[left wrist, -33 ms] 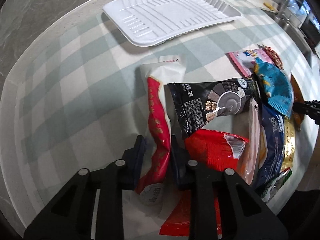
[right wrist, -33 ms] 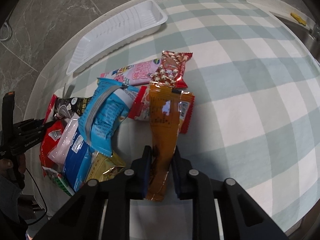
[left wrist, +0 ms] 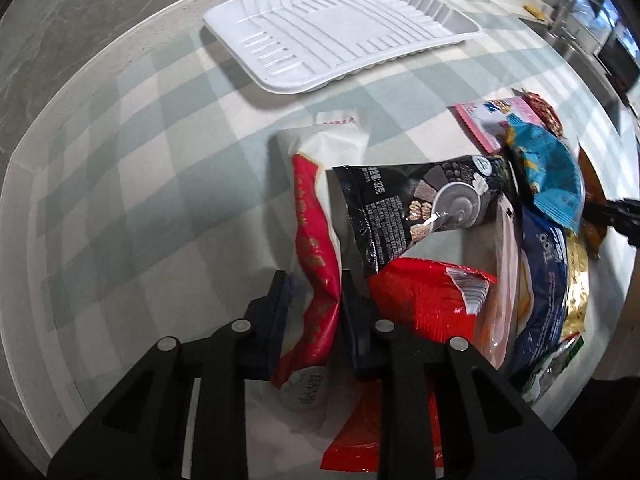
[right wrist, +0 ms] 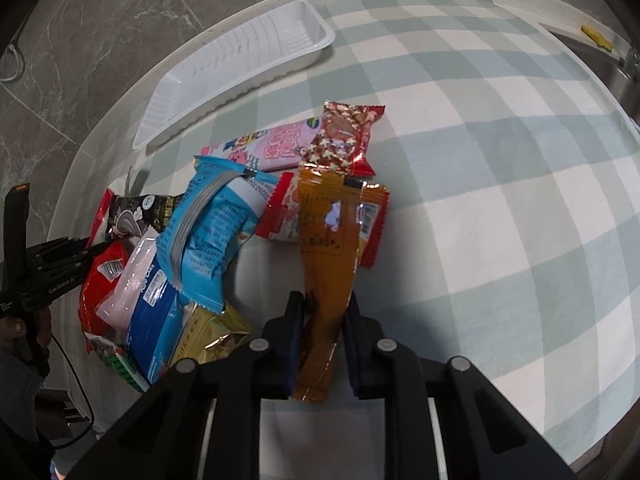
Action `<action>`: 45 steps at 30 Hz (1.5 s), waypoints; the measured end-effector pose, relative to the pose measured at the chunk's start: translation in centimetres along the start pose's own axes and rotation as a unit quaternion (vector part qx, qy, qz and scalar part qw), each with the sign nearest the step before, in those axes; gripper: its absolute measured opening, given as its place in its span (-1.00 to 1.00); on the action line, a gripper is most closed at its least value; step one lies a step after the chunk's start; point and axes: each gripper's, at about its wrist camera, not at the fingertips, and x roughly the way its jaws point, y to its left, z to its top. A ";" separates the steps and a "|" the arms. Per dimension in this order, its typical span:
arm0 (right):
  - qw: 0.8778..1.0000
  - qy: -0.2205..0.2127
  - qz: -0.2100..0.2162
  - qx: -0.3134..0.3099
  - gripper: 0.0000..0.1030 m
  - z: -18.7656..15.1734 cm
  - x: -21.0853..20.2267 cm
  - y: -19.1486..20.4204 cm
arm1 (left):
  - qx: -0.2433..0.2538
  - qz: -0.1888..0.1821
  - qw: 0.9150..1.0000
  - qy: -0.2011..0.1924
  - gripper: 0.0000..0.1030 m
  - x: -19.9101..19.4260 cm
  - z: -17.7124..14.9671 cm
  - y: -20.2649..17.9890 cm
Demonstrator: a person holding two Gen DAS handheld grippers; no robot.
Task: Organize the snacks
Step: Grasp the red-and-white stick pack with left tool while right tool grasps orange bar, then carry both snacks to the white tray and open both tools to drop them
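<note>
My left gripper [left wrist: 314, 280] has its jaws closing, with the pads pinching the lower part of a long red and white packet [left wrist: 316, 216] that lies on the checked cloth. A black packet [left wrist: 420, 208] and a red bag [left wrist: 420, 300] lie just right of it. My right gripper [right wrist: 324, 300] is shut on the near end of an orange packet [right wrist: 328, 240], whose far end rests on a red-edged packet [right wrist: 282, 216]. The white tray [left wrist: 340, 36] stands beyond the pile with nothing in it, also seen as the tray [right wrist: 240, 60] at the table's far left edge.
The pile holds a light blue packet [right wrist: 212, 232], a pink one [right wrist: 272, 146], a red starred one [right wrist: 348, 132], a dark blue one [right wrist: 152, 320] and a gold one [right wrist: 208, 336]. The round table's rim [right wrist: 120, 108] is close behind the tray. A person's hand [right wrist: 16, 328] holds the left tool.
</note>
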 end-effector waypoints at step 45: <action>0.952 -0.050 0.296 0.055 -0.72 16.8 -2.8 0.6 | -0.084 -0.200 0.972 -0.085 -0.72 -7.0 12.1 5.9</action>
